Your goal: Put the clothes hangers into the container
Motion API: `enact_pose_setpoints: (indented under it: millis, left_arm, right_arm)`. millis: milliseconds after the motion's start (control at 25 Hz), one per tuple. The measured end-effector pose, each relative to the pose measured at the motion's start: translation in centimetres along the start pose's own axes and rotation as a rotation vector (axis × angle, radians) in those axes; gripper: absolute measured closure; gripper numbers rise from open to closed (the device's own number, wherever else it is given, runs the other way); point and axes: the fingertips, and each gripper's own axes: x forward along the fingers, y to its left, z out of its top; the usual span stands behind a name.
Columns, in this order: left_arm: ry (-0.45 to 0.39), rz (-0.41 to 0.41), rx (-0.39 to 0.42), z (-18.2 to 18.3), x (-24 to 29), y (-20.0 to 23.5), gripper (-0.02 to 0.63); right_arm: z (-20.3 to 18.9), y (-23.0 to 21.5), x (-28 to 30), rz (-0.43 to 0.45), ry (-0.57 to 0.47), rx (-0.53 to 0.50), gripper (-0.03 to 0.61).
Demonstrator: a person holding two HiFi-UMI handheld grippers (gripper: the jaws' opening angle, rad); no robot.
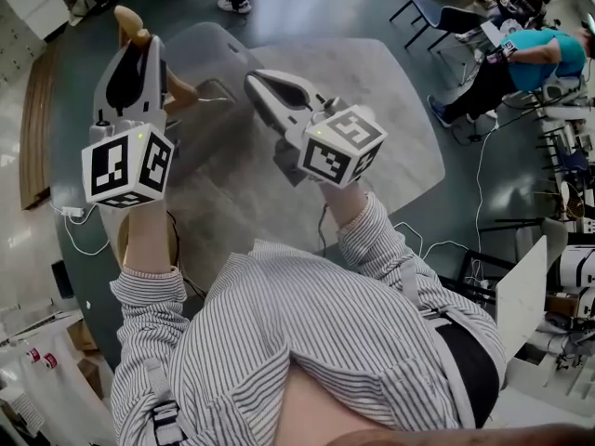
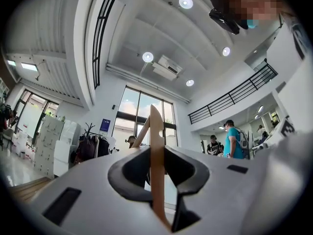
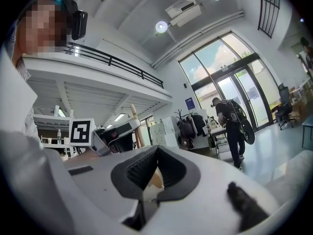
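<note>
Striped shirt point(image 1: 307, 342): nearest the lens, filling the bottom of the head view.
Left hand-held gripper point(image 1: 139, 41): clamped on the clothes hanger point(image 1: 131, 22), upper left.
Right hand-held gripper point(image 1: 254, 81): closed on a tan sliver (seemingly the same hanger).
Doing it well: keep both grips firm and matched. No container is in view, so find it before lowering.

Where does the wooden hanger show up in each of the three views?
Head view: upper left, wooden hanger in the left gripper.
Left gripper view: centre, upright between the jaws.
Right gripper view: left of centre, rising behind the left gripper.
Shared landmark: that gripper's marker cube, in head and right gripper views.
</note>
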Motion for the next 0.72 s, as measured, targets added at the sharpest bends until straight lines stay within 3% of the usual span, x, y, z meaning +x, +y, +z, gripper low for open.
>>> enact_pose_setpoints:
  millis: [320,720]
  left_arm:
    - [0.113,0.013,-0.029,-4.2,-1.9,-0.1,0.529]
    - [0.202,0.071,-0.013,-7.0,-5.7,-0.2,0.528]
  right_arm:
    - [-1.3,0.8,0.3,0.006,0.028,0.013,0.563]
    - [-3.0,3.0,-0.5,0.019,0.059,0.026,0.563]
